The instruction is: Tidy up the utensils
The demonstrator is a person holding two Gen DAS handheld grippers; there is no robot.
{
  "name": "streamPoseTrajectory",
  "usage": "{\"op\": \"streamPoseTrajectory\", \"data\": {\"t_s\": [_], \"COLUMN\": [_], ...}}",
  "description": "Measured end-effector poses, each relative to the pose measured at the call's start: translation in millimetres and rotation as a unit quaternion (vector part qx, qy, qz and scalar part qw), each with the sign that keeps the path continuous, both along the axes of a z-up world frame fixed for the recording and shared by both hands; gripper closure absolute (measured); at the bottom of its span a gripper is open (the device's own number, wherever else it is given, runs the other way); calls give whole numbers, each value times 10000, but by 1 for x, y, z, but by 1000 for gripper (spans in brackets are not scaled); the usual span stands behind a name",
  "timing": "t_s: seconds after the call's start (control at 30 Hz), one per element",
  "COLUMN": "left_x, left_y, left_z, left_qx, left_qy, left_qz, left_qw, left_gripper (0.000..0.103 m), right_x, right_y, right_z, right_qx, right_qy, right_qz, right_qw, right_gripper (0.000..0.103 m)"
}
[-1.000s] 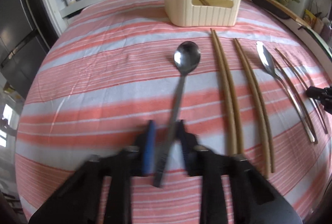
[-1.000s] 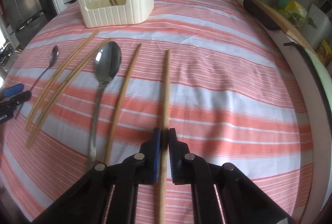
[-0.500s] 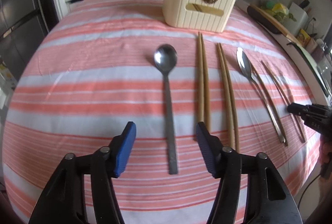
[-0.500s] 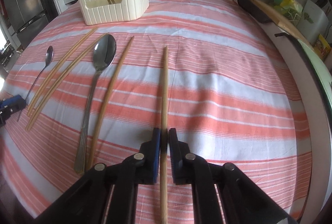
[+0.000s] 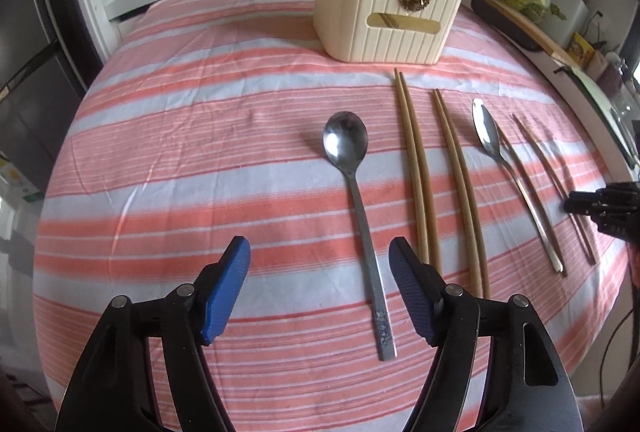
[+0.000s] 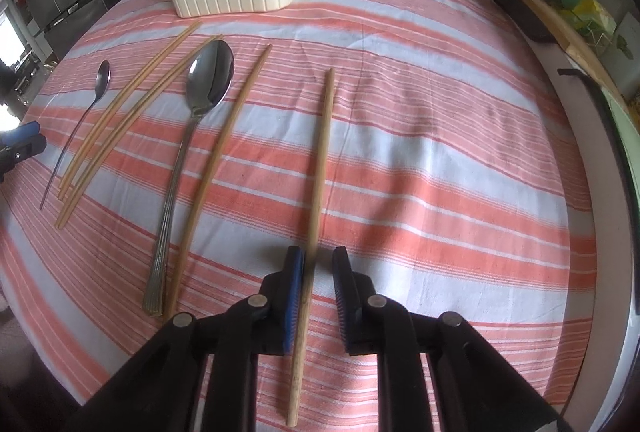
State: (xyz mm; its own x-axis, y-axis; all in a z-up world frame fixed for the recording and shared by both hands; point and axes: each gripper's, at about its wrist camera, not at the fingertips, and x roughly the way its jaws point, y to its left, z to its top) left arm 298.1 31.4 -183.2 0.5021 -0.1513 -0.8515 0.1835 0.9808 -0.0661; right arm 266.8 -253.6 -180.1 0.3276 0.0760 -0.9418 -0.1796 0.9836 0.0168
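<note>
Tablecloth (image 5: pixel 180 136), striped pink and white, carries everything, and I take my bearings from the cream holder (image 5: pixel 388 20) at its far edge. In front of that holder the utensils lie in a row: two chopstick pairs (image 5: pixel 416 168) closest, the small spoon (image 5: pixel 356 200) to their left, the larger spoon (image 6: pixel 192 136) on their other side, then a single chopstick (image 6: pixel 216 160) and, farthest from the holder, the loose chopstick (image 6: pixel 316 200).

My worry is that loose chopstick: it lies between my right gripper (image 6: pixel 316 268) fingers, touching the left pad, and the jaws are parted, so it is not clamped. If I lift or swing away now, the pad could drag it askew or roll it.

My left gripper (image 5: pixel 320 252) hangs low over the cloth, jaws spread wide and holding nothing, with the small spoon's handle lying between its fingers. Closing off-centre could skid the thin handle sideways into the nearest chopstick pair.
</note>
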Motion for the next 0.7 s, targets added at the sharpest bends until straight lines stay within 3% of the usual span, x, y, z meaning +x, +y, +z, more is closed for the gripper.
{"op": "streamPoseTrajectory", "data": {"t_s": [0.23, 0.37, 0.7], "left_x": [12, 32, 82], "left_y": [9, -3, -32], "left_z": [1, 0, -25], "left_qx": [-178, -238, 164], "left_qy": [187, 290, 262], "left_qz": [46, 33, 308], "left_qw": [9997, 9993, 9990], "left_gripper": [26, 26, 26], "right_x": [1, 7, 33], "right_y": [1, 0, 1], "right_z": [-2, -4, -5], "right_qx": [-51, 53, 93], "right_qy": [262, 305, 55], "right_qz": [37, -62, -204], "right_qw": [9996, 9995, 9997], "right_gripper": [86, 78, 77]}}
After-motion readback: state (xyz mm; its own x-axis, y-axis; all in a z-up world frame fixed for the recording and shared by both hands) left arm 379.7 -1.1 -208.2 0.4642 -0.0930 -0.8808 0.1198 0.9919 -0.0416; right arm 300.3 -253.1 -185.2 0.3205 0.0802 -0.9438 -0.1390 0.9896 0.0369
